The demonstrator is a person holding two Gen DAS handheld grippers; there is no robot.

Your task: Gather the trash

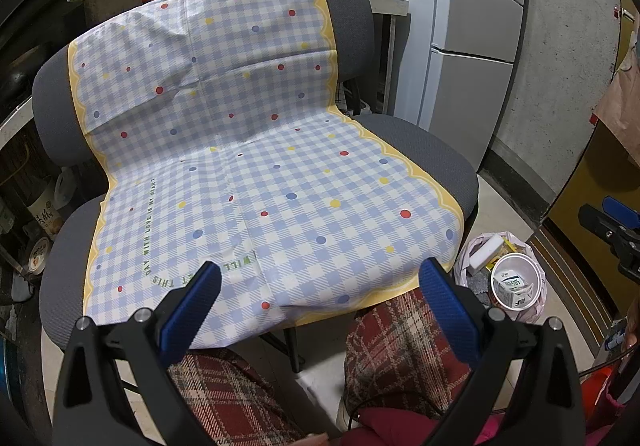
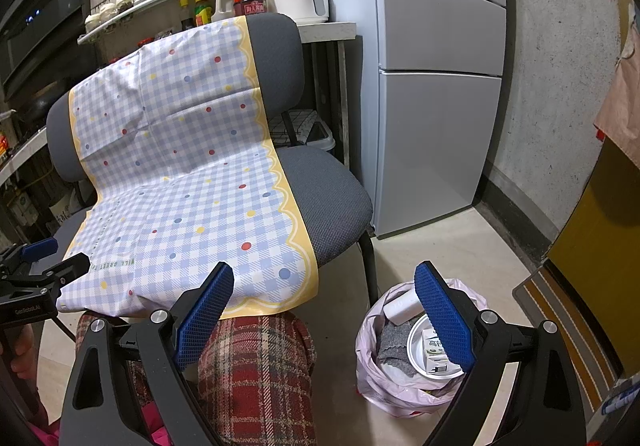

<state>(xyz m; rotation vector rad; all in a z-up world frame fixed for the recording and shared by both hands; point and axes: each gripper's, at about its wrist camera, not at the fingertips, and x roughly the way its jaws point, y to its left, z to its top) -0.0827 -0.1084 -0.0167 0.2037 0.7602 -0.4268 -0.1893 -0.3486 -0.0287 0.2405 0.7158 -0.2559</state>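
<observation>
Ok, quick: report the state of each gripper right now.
Left gripper: open, holding nothing, over the front edge of the blue checked cloth.
Right gripper: open, holding nothing, near the pink plastic trash bag.

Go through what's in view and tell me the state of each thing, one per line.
Left gripper: open, empty.
Right gripper: open, empty.
Pink plastic trash bag: open on the floor, holding trash.
White paper cup: inside the bag, a small milk carton in it.
Blue checked cloth: draped over the grey chair, nothing on it.
Grey fridge: doors shut.
</observation>
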